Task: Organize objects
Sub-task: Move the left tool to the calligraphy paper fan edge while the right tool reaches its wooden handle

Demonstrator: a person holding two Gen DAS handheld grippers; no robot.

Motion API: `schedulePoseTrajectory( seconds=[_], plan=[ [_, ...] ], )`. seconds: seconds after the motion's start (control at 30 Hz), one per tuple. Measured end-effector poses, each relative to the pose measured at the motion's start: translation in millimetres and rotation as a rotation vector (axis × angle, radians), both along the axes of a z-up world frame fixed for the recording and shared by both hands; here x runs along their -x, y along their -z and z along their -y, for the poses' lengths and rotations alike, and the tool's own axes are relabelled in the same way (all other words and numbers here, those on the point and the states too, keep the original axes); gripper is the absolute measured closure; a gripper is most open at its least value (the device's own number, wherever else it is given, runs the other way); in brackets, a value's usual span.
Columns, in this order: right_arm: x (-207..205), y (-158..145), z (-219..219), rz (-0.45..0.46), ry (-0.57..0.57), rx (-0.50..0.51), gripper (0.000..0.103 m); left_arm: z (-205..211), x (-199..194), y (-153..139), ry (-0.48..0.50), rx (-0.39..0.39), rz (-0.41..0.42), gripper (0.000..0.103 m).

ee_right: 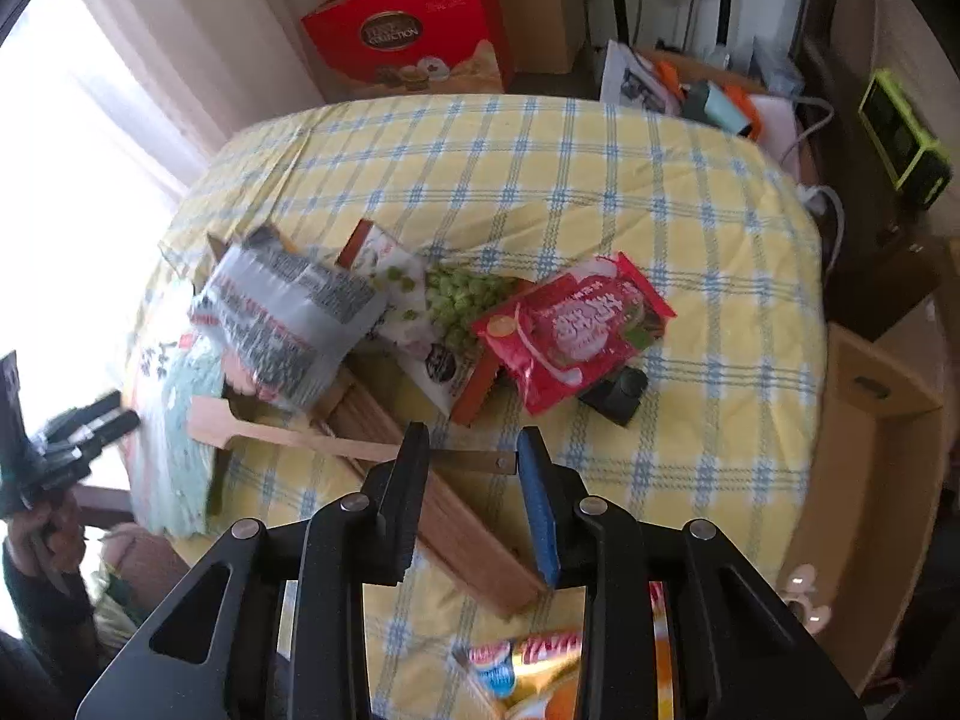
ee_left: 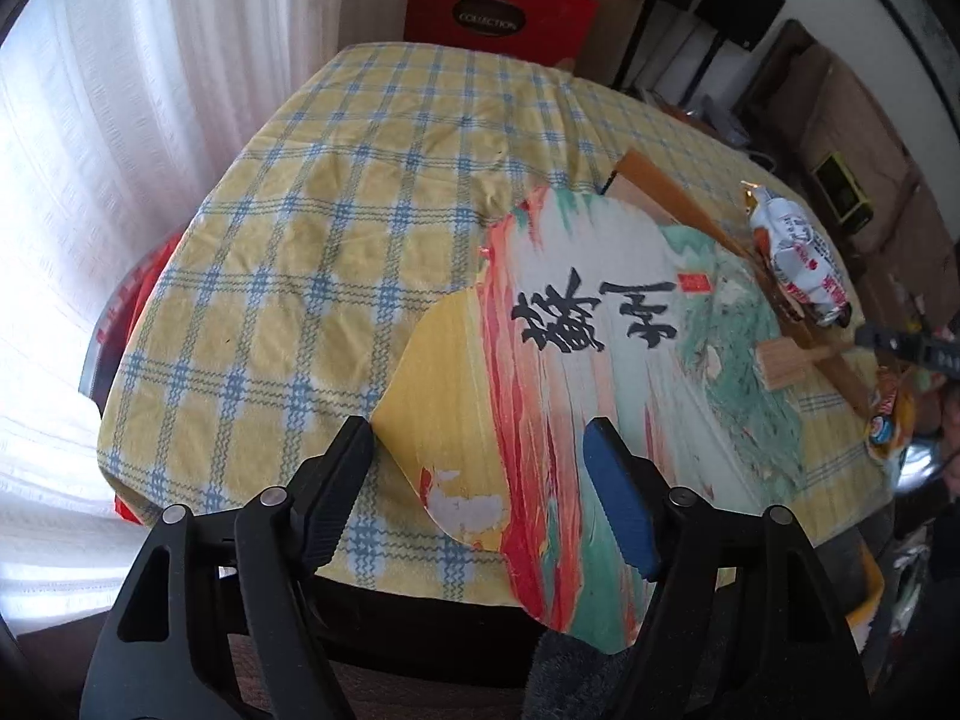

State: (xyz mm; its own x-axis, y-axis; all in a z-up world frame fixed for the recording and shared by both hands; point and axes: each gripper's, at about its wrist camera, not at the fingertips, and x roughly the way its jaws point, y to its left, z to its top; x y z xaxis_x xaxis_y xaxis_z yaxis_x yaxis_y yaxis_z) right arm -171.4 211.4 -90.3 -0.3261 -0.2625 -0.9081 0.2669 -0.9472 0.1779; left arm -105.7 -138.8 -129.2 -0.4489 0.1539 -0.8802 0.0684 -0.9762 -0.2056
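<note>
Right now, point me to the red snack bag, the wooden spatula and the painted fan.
red snack bag (ee_right: 573, 324): right wrist view, centre of its front.
wooden spatula (ee_right: 288, 433): right wrist view, on its handle.
painted fan (ee_left: 600, 324): left wrist view, on the black lettering.

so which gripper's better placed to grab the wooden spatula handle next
Right. The right gripper sits directly over the spatula handle, jaws straddling it but not yet pressing. The left gripper is open over the fan, far from the handle.
</note>
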Motion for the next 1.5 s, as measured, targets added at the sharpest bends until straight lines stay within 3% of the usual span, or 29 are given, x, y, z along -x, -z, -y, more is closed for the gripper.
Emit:
schedulePoseTrajectory(
  seconds=[0.27,0.4,0.47,0.53,0.67,0.7,0.77,0.87,1.0,1.17,1.23,1.3,1.5],
  plan=[
    [-63,-29,11,-0.065,-0.024,-0.023,0.07,14,-20,-23,-0.024,-0.019,-0.023,0.036],
    [-88,-21,25,-0.069,-0.116,-0.057,0.07,16,-20,-17,-0.011,-0.077,-0.002,0.044],
    [-95,-10,31,-0.044,-0.16,-0.041,0.071,12,-19,-15,-0.008,-0.061,-0.001,0.044],
    [-98,-2,32,-0.035,-0.16,-0.1,0.073,6,-20,-15,-0.003,-0.022,-0.003,0.044],
    [-104,1,27,-0.068,-0.168,-0.165,0.072,18,-23,-20,-0.036,-0.013,-0.015,0.044],
    [-109,0,28,-0.099,-0.193,-0.175,0.072,25,-24,-21,-0.059,-0.002,-0.014,0.044],
    [-117,-4,34,-0.182,-0.272,-0.233,0.06,38,-25,-17,-0.094,0.01,0.011,0.044],
    [-117,3,49,-0.222,-0.357,-0.37,0.058,48,-27,-5,-0.113,-0.002,0.064,0.044],
    [-110,15,63,-0.194,-0.43,-0.364,0.06,46,-37,1,-0.104,-0.005,0.074,0.044],
    [-99,33,78,-0.107,-0.458,-0.304,0.076,41,-53,10,-0.073,-0.049,0.084,0.042],
    [-102,34,82,-0.101,-0.467,-0.292,0.077,40,-57,11,-0.062,-0.103,0.086,0.042],
    [-105,33,83,-0.093,-0.471,-0.293,0.078,41,-59,17,-0.044,-0.22,0.095,0.042],
    [-120,32,86,-0.055,-0.49,-0.287,0.086,36,-57,22,-0.075,-0.325,0.093,0.044]
  ],
)
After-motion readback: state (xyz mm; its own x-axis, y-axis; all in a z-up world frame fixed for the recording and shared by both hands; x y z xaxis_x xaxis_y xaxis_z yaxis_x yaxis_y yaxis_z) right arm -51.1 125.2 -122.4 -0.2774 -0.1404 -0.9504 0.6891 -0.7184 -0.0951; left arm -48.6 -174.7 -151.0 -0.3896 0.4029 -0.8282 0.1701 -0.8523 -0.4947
